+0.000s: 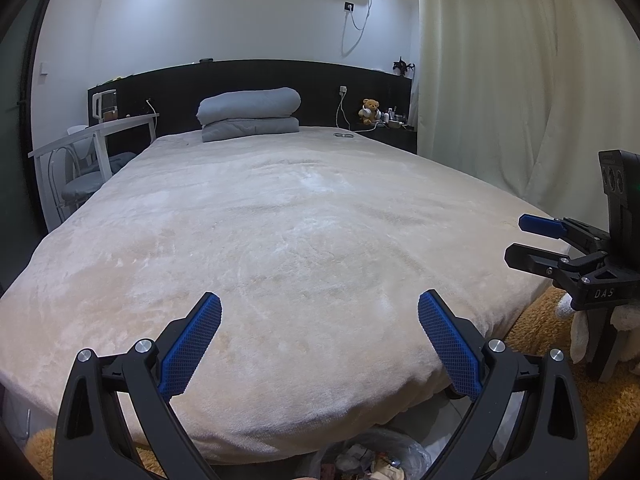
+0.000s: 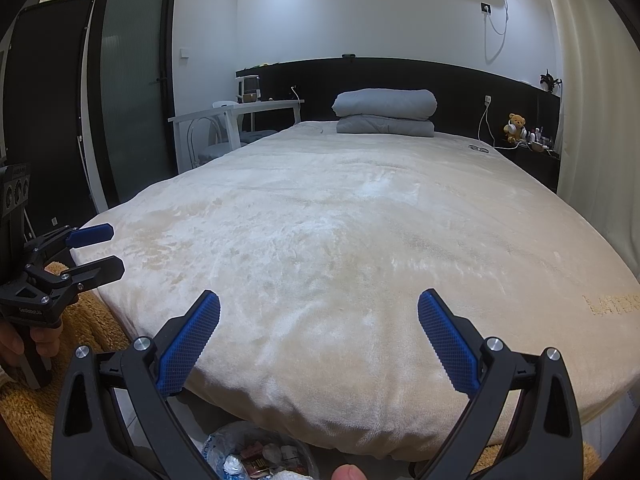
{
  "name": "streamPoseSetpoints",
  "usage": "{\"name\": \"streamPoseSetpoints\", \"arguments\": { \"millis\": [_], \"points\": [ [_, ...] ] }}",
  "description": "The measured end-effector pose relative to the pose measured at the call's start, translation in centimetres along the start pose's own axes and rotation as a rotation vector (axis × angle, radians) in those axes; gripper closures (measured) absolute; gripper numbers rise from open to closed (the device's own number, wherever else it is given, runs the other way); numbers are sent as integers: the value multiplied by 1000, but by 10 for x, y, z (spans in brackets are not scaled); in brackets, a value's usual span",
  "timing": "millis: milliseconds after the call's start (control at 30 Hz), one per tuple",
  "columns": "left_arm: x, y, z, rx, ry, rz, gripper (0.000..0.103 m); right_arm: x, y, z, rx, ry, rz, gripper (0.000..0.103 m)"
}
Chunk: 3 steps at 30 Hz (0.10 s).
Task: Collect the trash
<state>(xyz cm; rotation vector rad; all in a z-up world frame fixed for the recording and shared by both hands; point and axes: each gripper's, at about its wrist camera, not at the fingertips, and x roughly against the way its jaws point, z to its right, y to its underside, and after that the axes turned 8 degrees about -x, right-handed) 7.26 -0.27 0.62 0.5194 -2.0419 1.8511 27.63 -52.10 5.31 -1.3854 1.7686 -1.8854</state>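
Note:
A bin lined with a clear bag holds crumpled trash at the foot of the bed, below both grippers; it also shows in the right wrist view. My left gripper is open and empty above the foot of the bed. My right gripper is open and empty beside it, also over the bed's foot edge. Each gripper shows in the other's view: the right gripper at the right edge, the left gripper at the left edge. No loose trash shows on the blanket.
A cream blanket covers the bed. A folded grey quilt lies at the headboard. A white desk and chair stand left. A nightstand with a teddy bear and a curtain are right. An orange rug covers the floor.

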Motion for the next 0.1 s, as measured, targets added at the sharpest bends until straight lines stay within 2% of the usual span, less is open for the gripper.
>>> {"name": "streamPoseSetpoints", "arguments": {
  "millis": [100],
  "points": [
    [0, 0, 0, -1, -1, 0, 6, 0, 0, 0, 0, 0, 0, 5]
  ]
}}
